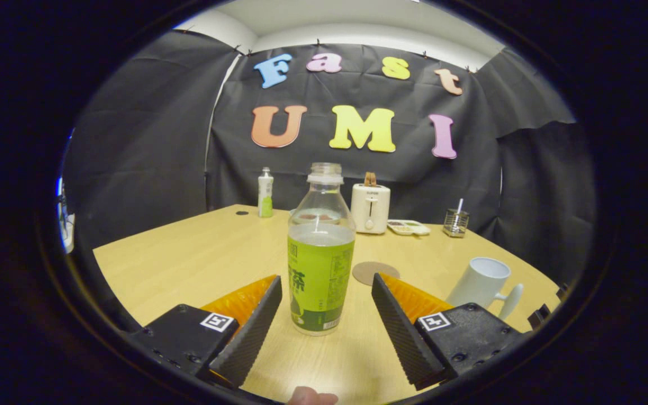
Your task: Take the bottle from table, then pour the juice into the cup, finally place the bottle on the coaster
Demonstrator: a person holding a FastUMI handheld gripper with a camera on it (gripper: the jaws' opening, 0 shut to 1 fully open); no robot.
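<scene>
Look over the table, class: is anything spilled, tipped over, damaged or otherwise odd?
Nothing spilled or tipped. The green-labelled bottle stands upright and uncapped between the open gripper fingers, untouched. The white cup and the round coaster sit beyond on the dry table.

Two bottles: one uncapped bottle point(321, 253) between the spread fingers of the gripper point(327, 292), one small bottle point(265, 192) behind. One cup point(484, 281), one coaster point(373, 272), one toaster point(370, 207), one tray point(408, 227), one wire holder point(455, 222).
</scene>
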